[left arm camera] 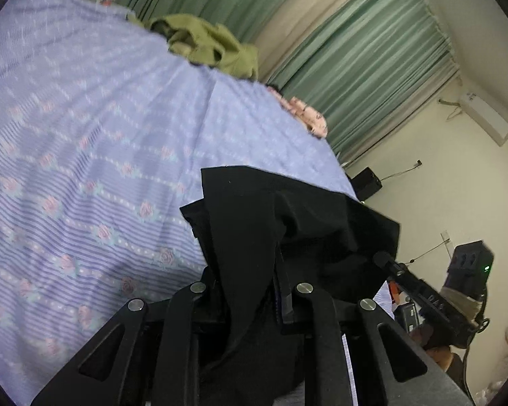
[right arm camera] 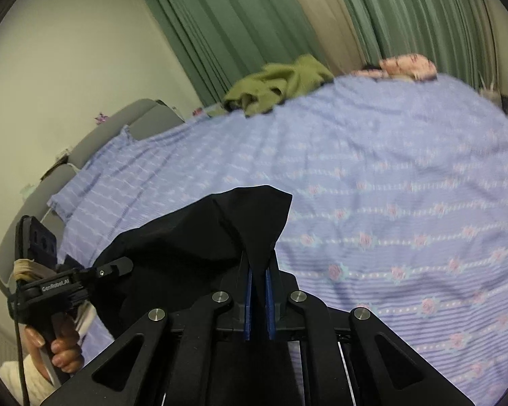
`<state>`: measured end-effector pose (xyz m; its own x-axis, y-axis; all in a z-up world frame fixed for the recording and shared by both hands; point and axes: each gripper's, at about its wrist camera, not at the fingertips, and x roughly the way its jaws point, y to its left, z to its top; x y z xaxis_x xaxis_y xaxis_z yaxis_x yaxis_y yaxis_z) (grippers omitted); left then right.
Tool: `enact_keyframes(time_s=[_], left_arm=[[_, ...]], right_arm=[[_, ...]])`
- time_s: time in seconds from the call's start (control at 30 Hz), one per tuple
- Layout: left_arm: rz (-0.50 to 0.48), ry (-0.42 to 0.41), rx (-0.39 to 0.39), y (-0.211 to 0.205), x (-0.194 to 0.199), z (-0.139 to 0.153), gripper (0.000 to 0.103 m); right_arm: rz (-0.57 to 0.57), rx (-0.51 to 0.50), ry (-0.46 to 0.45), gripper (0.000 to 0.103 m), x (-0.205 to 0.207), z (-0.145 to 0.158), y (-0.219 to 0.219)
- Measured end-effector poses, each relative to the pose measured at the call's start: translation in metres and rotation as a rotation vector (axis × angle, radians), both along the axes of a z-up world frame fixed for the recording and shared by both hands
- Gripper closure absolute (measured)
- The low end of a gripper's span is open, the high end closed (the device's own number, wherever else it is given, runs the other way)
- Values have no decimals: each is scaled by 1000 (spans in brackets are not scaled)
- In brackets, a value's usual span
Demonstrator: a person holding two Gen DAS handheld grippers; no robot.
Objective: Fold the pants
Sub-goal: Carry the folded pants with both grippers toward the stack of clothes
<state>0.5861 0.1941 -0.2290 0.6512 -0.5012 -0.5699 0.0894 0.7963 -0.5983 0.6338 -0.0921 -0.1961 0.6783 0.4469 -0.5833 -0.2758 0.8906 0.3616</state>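
The black pants [left arm camera: 288, 223] hang lifted above the bed, stretched between both grippers. My left gripper [left arm camera: 254, 277] is shut on one part of the black cloth, which drapes over its fingers and hides their tips. In the right wrist view the pants [right arm camera: 193, 237] bunch up over my right gripper [right arm camera: 259, 270], whose blue pads [right arm camera: 249, 291] are shut on a fold of the cloth. The right gripper also shows at the right of the left wrist view [left arm camera: 386, 260], and the left gripper at the left of the right wrist view [right arm camera: 118, 267].
The bed has a purple floral striped sheet [left arm camera: 84, 152] [right arm camera: 389, 186]. An olive green garment [left arm camera: 206, 44] [right arm camera: 277, 84] and a pink floral item [left arm camera: 308, 115] [right arm camera: 406, 64] lie at its far edge. Green curtains [right arm camera: 237, 17] hang behind. A grey headboard [right arm camera: 94, 142] stands at left.
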Motion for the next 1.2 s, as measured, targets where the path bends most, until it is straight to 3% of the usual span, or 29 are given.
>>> enact_keyframes(time_s=[0.4,0.6,0.9,1.2], left_arm=[[16,-200,36,42,-107,161,85],[6,-280,90,71,-175,225,85],[15,-339,115,95,-263,265,85],[130,-355,150,120,-347,286,85]], right_arm=[[2,-26,-217,95,-106,161,42],[-1,-21,-273,95,-169,220,72],[20,-30,-344,95,-260,268,109],[126,38,-383,95,-306,287,127]])
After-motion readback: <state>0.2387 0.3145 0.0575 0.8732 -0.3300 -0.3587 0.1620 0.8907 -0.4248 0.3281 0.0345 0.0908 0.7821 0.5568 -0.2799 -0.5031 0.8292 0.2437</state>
